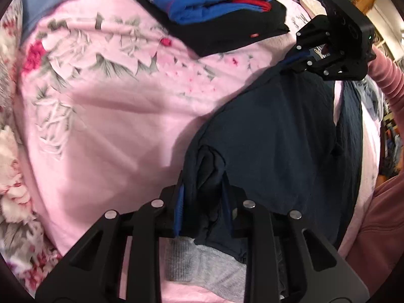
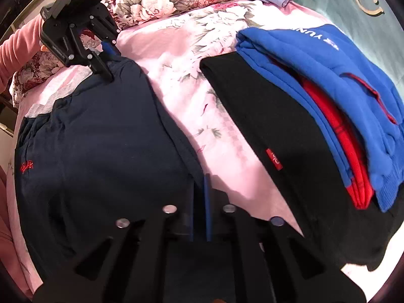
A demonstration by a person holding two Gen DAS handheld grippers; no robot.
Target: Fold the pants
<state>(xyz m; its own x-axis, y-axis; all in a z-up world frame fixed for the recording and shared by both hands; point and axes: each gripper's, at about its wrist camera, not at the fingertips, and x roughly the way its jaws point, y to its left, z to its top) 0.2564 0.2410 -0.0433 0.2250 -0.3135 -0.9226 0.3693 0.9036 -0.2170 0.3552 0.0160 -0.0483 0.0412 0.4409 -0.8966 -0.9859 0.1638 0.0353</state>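
I hold the navy pants (image 1: pixel 272 131) pinched at two edge points, left gripper (image 1: pixel 202 197) and right gripper (image 2: pixel 199 202) both clamped on cloth. Soft, light and limp, I judge; they should sag between my grips.

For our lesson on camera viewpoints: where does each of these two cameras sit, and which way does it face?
Left wrist: on the left tongs, looking steeply down at navy pants bunched between its fingers on a pink sheet; a pink sleeve shows.
Right wrist: on the right tongs, looking down at the pants' edge; a sleeve shows.
Shared: each sees the other tongs, the pants, and the folded stack.
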